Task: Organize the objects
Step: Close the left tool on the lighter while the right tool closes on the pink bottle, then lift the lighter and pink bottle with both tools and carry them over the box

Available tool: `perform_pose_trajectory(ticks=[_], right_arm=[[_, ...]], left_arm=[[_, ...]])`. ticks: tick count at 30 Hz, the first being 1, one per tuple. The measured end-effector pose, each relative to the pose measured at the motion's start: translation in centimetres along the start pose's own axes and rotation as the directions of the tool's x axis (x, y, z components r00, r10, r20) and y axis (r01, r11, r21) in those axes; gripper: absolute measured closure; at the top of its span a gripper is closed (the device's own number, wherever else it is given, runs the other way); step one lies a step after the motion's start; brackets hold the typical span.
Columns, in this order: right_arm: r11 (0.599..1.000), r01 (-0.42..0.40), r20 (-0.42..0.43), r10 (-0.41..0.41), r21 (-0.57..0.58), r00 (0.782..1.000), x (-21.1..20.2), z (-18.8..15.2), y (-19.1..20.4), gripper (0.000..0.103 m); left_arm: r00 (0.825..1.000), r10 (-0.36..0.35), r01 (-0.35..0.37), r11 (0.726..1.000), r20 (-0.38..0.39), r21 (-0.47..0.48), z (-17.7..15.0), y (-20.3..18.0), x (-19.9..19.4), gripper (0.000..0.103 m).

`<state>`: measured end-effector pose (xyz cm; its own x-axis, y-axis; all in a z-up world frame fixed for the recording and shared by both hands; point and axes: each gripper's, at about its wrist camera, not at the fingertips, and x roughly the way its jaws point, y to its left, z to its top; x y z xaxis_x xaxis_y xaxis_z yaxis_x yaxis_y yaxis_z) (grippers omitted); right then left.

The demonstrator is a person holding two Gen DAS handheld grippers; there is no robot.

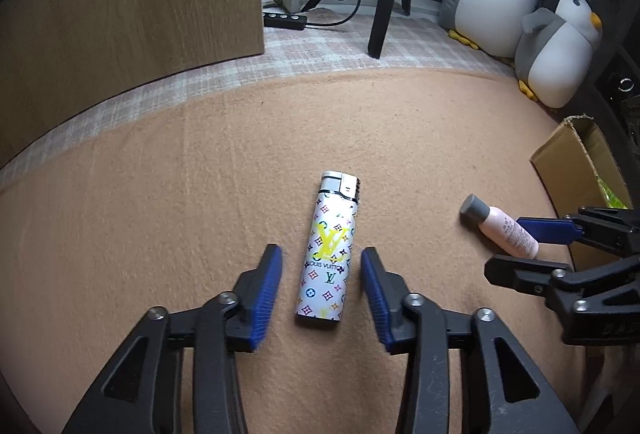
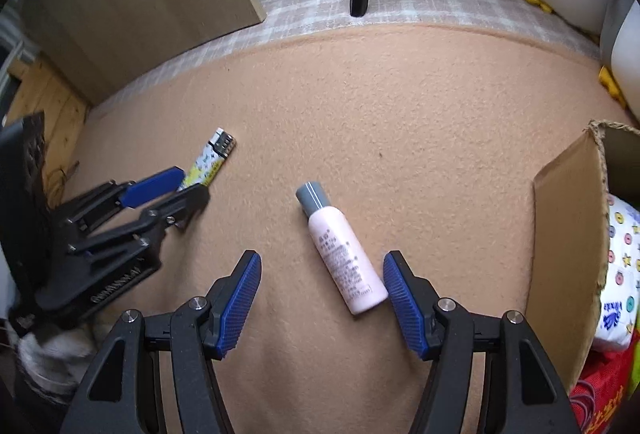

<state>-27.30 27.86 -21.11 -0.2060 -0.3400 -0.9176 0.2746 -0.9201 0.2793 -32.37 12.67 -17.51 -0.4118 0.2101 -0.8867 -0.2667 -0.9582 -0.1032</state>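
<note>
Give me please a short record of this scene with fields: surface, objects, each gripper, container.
surface: tan felt mat
object 1: patterned lighter, lying flat
object 2: pink bottle with grey cap, lying flat
left gripper: open, jaws on both sides of the lighter, not pressing it
right gripper: open, jaws on both sides of the bottle, not gripping it
container: cardboard box, open, to the right, with packets inside

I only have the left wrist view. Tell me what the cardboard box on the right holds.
Observer: The cardboard box holds a white patterned packet and something red below it.
Operator: Report the right gripper's jaws.
Observer: The right gripper is open around the pink bottle; neither pad touches it.
Operator: Say which way the bottle lies.
Observer: Grey cap away from the gripper, base angled toward its right pad.
</note>
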Motion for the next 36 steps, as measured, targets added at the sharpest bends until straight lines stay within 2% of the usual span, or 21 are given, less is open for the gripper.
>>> perform_pose_trajectory(ticks=[3, 5, 8, 11, 12, 13, 22, 36], right_arm=[[0.998, 0.062, 0.024, -0.061, -0.025, 0.998, -0.1, -0.4, 0.4, 0.054], [0.995, 0.092, 0.035, -0.091, -0.038, 0.995, -0.1, -0.4, 0.6, 0.065], [0.99, 0.129, 0.047, -0.126, -0.051, 0.991, -0.1, -0.4, 0.7, 0.074], [0.989, 0.138, 0.056, -0.135, -0.046, 0.989, -0.1, -0.3, 0.4, 0.08], [0.989, 0.142, 0.059, -0.14, -0.046, 0.988, -0.2, -0.3, 0.4, 0.081], [0.988, 0.145, 0.062, -0.142, -0.045, 0.988, -0.2, -0.3, 0.4, 0.084], [0.994, 0.109, 0.071, -0.107, -0.03, 0.992, -0.7, -1.2, 0.4, 0.085], [0.999, -0.013, 0.106, 0.008, 0.048, 0.994, -3.1, -6.5, 0.2, 0.085]], left_arm=[[1.0, 0.01, -0.01, 1.0, 0.001, 0.014, 0.2, -0.5, 0.2, 0.054], [1.0, 0.024, -0.024, 0.999, 0.004, 0.024, 0.4, -0.8, 0.3, 0.054], [0.999, 0.037, -0.037, 0.999, 0.005, 0.034, 0.8, -1.2, 0.6, 0.054], [0.999, 0.037, -0.038, 0.999, 0.009, 0.035, 1.0, -1.4, 0.7, 0.067], [0.999, 0.038, -0.038, 0.999, 0.01, 0.033, 1.1, -1.4, 0.7, 0.076], [0.999, 0.035, -0.036, 0.999, 0.011, 0.03, 1.1, -1.4, 0.7, 0.078], [1.0, -0.007, 0.007, 1.0, 0.017, -0.03, -0.5, -1.0, -0.4, 0.078], [0.995, -0.098, 0.099, 0.992, 0.015, -0.084, -8.7, -3.1, -4.4, 0.078]])
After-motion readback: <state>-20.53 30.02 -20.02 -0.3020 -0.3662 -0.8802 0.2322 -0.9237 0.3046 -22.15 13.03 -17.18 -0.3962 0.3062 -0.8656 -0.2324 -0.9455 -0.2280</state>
